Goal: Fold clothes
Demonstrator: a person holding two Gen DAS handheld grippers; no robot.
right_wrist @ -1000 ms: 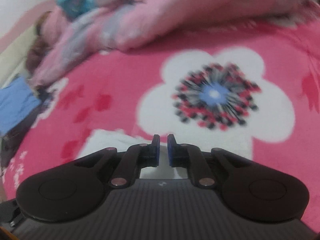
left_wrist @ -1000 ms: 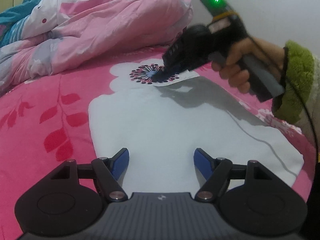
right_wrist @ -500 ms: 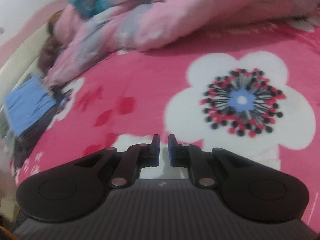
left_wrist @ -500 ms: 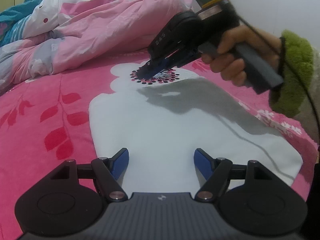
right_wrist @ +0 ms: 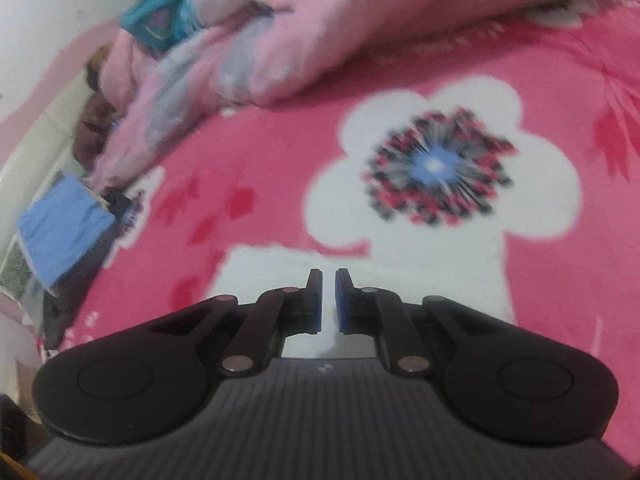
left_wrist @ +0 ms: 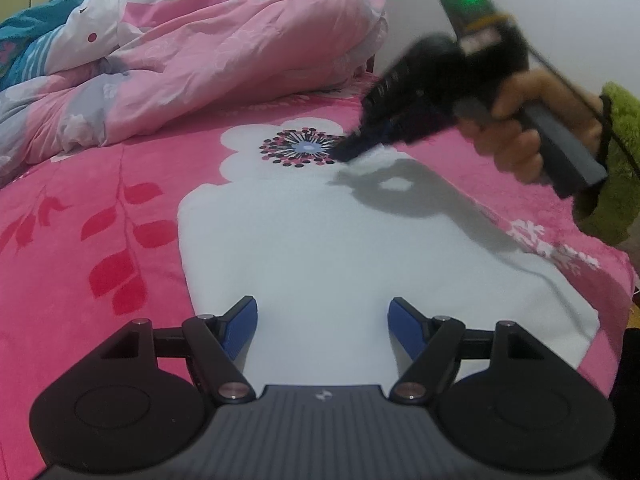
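The white garment (left_wrist: 320, 248) lies spread flat on the pink bed cover (left_wrist: 100, 208). The right claw (right_wrist: 328, 300) — lifted clear a moment ago — is back down at the cloth's far corner, fingers nearly together, a pinch of cloth apparently between them. The left claw (left_wrist: 322, 320) stays wide over the near edge — a fold looks imminent.

Home bedroom: bed (left_wrist: 120, 184), rumpled duvet (left_wrist: 208, 52)
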